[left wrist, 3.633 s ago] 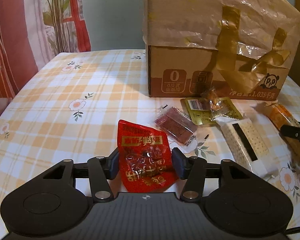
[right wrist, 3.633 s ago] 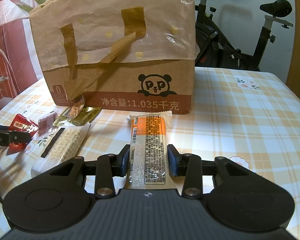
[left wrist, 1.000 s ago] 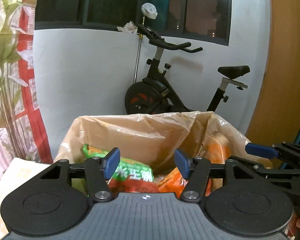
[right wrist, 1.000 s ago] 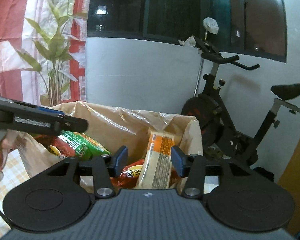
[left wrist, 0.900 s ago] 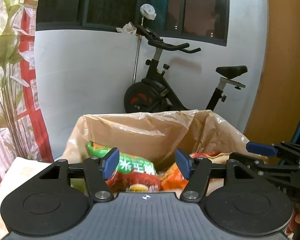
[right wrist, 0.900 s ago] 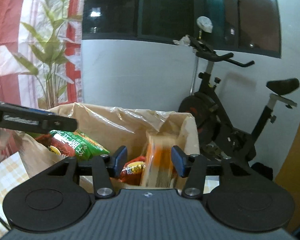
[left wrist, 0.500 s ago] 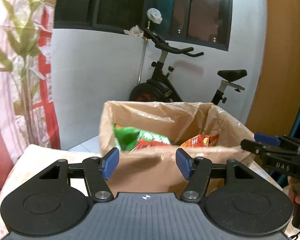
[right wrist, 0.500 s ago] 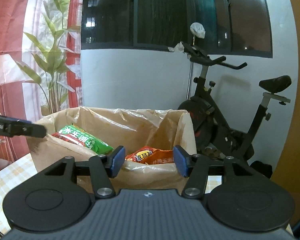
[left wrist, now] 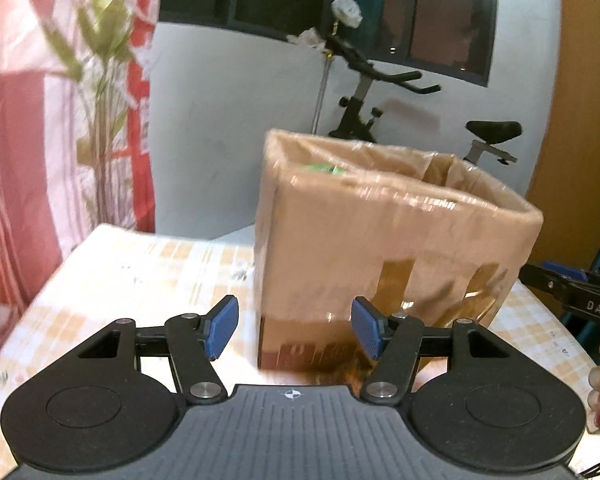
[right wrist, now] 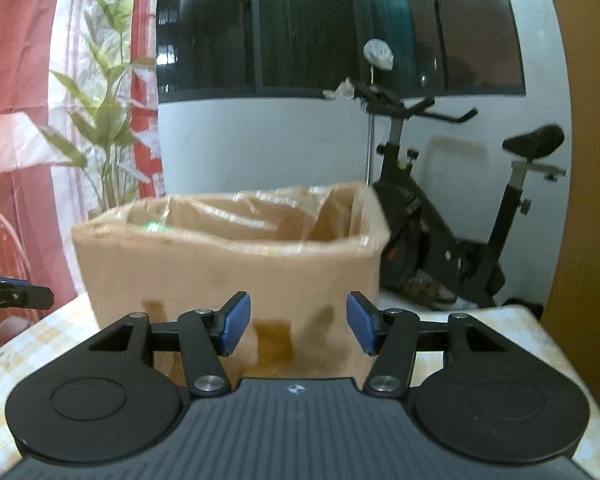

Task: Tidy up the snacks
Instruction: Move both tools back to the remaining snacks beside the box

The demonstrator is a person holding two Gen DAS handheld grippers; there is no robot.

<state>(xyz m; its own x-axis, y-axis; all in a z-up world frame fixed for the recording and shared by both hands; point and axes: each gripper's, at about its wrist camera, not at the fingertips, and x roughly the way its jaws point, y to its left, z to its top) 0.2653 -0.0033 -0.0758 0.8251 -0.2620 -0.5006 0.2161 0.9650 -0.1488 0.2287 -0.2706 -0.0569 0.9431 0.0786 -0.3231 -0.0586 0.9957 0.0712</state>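
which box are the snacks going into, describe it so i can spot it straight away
On the checked, flower-print tablecloth, in front of the exercise bike by the white wall, stands a tall brown cardboard box. It is open at the top, lined with clear plastic folded over its rim, and patched with brown tape strips; it is the only box in view.

Both tools look alike: the left gripper [left wrist: 294, 330] and right gripper [right wrist: 298, 322] are matte black with blue ribbed pads [left wrist: 220, 326], silver pivot screws [left wrist: 204, 391], round discs on a ridged body, and a small crosshair mark. White "DAS" lettering marks the right one's side.
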